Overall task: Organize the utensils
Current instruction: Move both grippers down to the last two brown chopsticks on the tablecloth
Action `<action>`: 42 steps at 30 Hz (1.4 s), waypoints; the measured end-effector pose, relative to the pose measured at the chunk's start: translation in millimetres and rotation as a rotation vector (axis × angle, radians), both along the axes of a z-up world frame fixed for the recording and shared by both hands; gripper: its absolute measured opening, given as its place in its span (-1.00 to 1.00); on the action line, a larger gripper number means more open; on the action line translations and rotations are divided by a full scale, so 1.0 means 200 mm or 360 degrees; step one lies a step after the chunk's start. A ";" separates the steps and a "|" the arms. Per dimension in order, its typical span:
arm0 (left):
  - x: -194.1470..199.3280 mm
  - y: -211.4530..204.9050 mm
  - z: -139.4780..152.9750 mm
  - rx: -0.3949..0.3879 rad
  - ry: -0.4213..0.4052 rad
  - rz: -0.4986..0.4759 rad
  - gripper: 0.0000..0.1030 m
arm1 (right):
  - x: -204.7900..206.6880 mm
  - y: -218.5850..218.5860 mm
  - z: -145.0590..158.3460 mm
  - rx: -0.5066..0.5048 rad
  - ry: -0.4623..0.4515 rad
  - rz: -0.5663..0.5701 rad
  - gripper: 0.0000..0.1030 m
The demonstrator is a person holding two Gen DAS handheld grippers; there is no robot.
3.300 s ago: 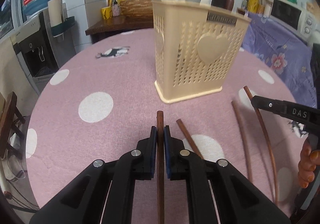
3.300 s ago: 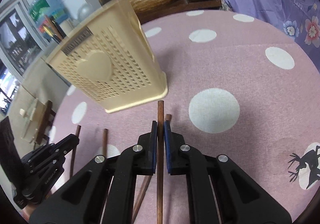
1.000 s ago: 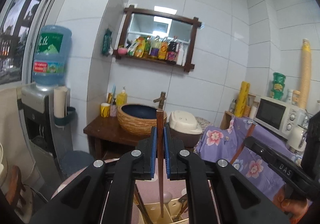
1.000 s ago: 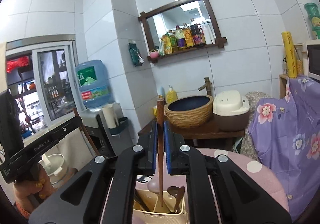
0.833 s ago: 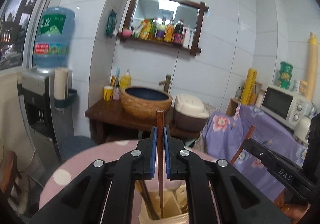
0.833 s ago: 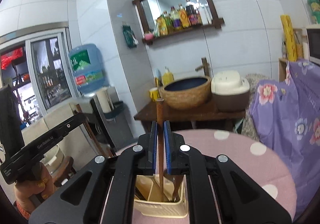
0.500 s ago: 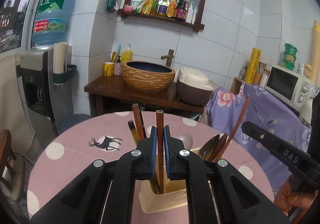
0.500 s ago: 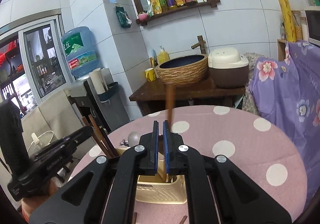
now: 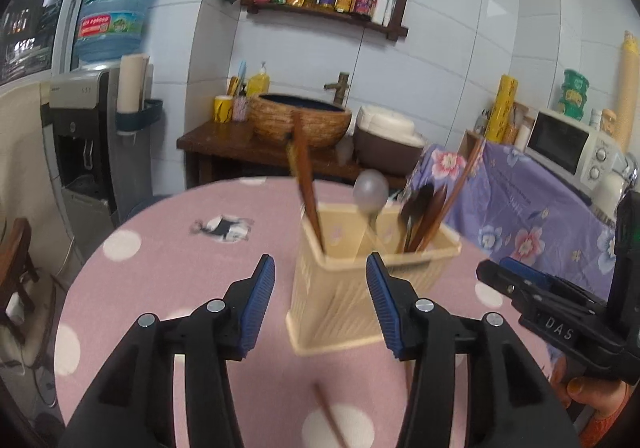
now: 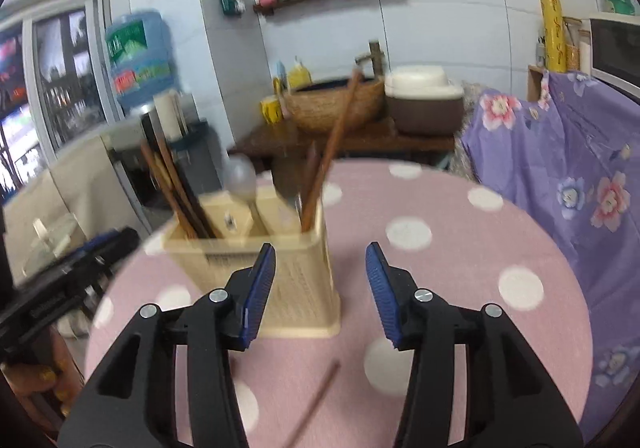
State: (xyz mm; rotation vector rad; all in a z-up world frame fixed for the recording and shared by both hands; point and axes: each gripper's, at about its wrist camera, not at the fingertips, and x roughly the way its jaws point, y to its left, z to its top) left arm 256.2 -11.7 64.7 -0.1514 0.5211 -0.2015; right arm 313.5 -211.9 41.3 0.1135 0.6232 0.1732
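Observation:
A cream plastic utensil basket [image 9: 360, 288] [image 10: 280, 280] stands on the pink dotted table [image 9: 168, 248]. Brown chopsticks [image 9: 306, 183] lean in its left compartment, and spoons with another chopstick [image 9: 424, 211] fill the right one. My left gripper [image 9: 320, 300] hovers just before the basket, jaws opening, nothing between them. My right gripper [image 10: 320, 292] hangs in front of the basket too, jaws opening and empty; a chopstick [image 10: 336, 151] stands in the compartment beyond it. Loose chopsticks [image 9: 332, 420] [image 10: 312, 408] lie on the table below the grippers. The right gripper [image 9: 552, 312] shows in the left wrist view, a hand under it.
A purple flowered cloth [image 10: 580, 175] covers furniture to the right of the table. Behind stand a wooden counter with a woven basin [image 9: 300, 123], a rice cooker [image 10: 424, 99], a microwave [image 9: 576, 151] and a water dispenser [image 9: 92, 119]. A wooden chair [image 9: 16, 260] sits at the left.
Both grippers have sunk toward the basket and tilted down. Each has let go of its chopstick, which now stands in the basket, and both pairs of jaws have spread apart.

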 end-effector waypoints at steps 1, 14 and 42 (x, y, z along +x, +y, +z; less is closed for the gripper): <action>-0.02 0.01 -0.04 0.0020 0.0029 0.0019 -0.05 | -0.03 0.01 -0.06 -0.0027 0.0055 -0.0007 -0.07; -0.25 0.17 -0.29 0.0078 0.0209 0.0189 0.00 | -0.34 0.24 -0.52 -0.0134 0.0504 0.0033 -0.07; -0.32 0.06 -0.42 0.0071 0.0335 0.0055 0.02 | -0.39 -0.15 -0.52 0.0040 0.0596 -0.0009 -0.81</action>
